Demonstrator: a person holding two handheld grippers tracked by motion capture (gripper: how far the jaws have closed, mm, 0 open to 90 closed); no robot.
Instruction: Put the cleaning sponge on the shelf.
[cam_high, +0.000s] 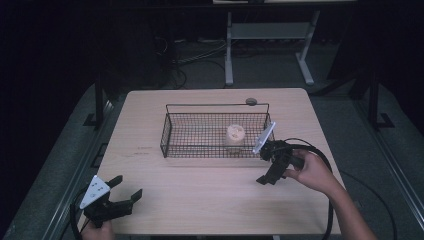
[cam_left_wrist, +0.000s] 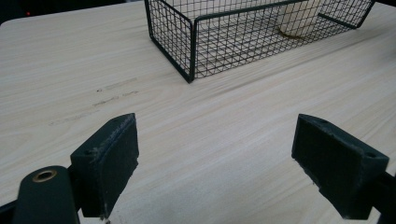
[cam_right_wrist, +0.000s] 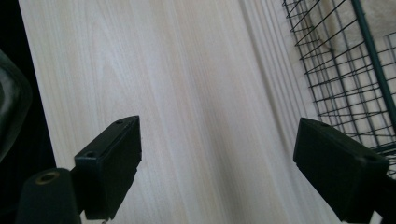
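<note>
Table (cam_high: 210, 195), pale wood, square, set in a dark room. Wire basket (cam_high: 172, 131), black, rectangular, standing at the table's middle toward the far side. Jar (cam_high: 234, 138), cream-coloured with a round lid, upright inside the basket near its right end. Right gripper (cam_high: 266, 172), held in a hand (cam_high: 314, 171) just outside the basket's right front corner, jaws wide apart over bare wood, holding nothing. Left gripper (cam_high: 125, 189), at the near left corner, well away from the basket, jaws likewise apart and empty.
</note>
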